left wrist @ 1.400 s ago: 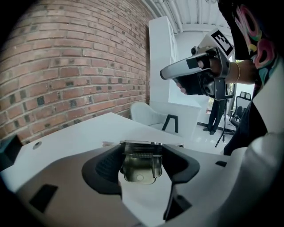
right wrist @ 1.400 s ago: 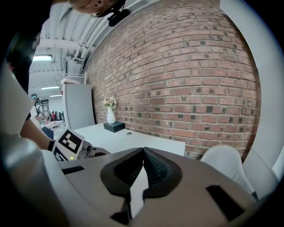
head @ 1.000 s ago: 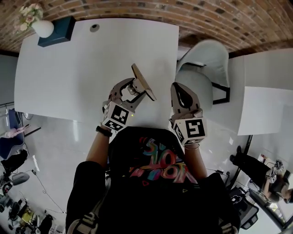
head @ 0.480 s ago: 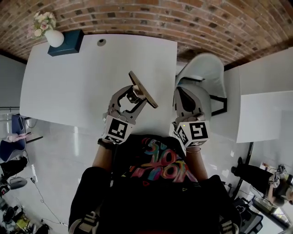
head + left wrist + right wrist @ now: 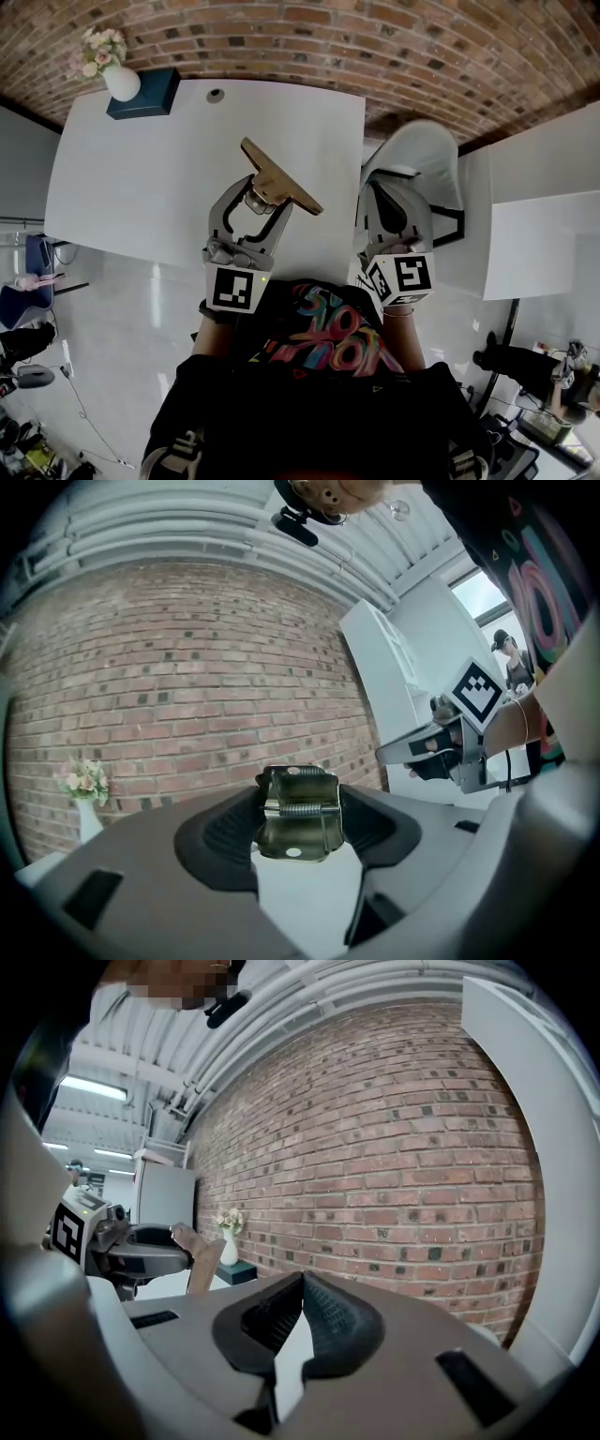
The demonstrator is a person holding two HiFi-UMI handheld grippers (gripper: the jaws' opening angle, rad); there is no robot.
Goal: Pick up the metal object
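The metal object (image 5: 278, 179) is a brass-coloured sprung hinge, held up in the air above the white table (image 5: 131, 178). My left gripper (image 5: 265, 195) is shut on it; the left gripper view shows the hinge (image 5: 297, 812) clamped between the two dark pads, its coil spring across the middle. From the right gripper view the hinge (image 5: 202, 1262) sticks up out of the left gripper at the left. My right gripper (image 5: 382, 195) hovers to the right of the left one, near the table's right edge. Its jaws are shut with the pads touching and nothing between them (image 5: 300, 1303).
A white vase of flowers (image 5: 114, 73) stands on a dark blue box (image 5: 148, 94) at the table's far left corner. A round cable hole (image 5: 217, 95) lies near the far edge. A white chair (image 5: 427, 164) stands to the right, a second white table (image 5: 539, 234) beyond it. A brick wall (image 5: 356, 37) is behind.
The left gripper has lifted higher and turned with the hinge in it, so the hinge now points further up and left. The right gripper stays shut and has barely shifted.
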